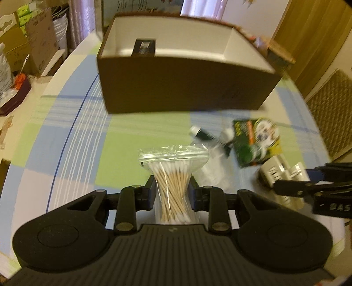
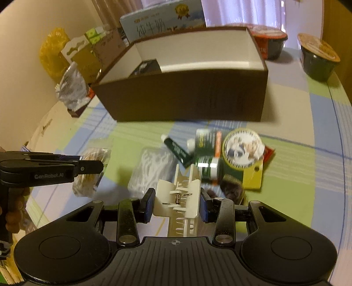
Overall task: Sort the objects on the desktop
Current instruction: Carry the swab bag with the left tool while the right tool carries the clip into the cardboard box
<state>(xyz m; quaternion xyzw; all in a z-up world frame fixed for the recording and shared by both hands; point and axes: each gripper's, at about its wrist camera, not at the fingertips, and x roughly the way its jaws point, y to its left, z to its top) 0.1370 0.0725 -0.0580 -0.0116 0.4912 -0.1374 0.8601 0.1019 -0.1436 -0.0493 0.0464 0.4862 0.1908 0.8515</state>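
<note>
My left gripper (image 1: pixel 172 190) is shut on a clear bag of cotton swabs (image 1: pixel 173 173) and holds it above the checked tablecloth. My right gripper (image 2: pixel 177 201) is shut on a cream hair claw clip (image 2: pixel 180 198). A brown open box (image 1: pixel 184 81) with a white inside stands ahead; a small dark item (image 1: pixel 144 47) lies in it. The box also shows in the right wrist view (image 2: pixel 182 99). On the cloth lie a green tube (image 2: pixel 178 150), a green bottle (image 2: pixel 208 168), a round-printed green packet (image 2: pixel 242 148) and a bag of white floss picks (image 2: pixel 151 169).
Two instant-noodle bowls (image 2: pixel 319 57) stand behind the box at the right. A milk carton (image 2: pixel 162 19) and cardboard boxes (image 1: pixel 28 44) crowd the far left. The table edge (image 1: pixel 55 72) curves at the left. A dark hair tie (image 2: pixel 231 187) lies by the clip.
</note>
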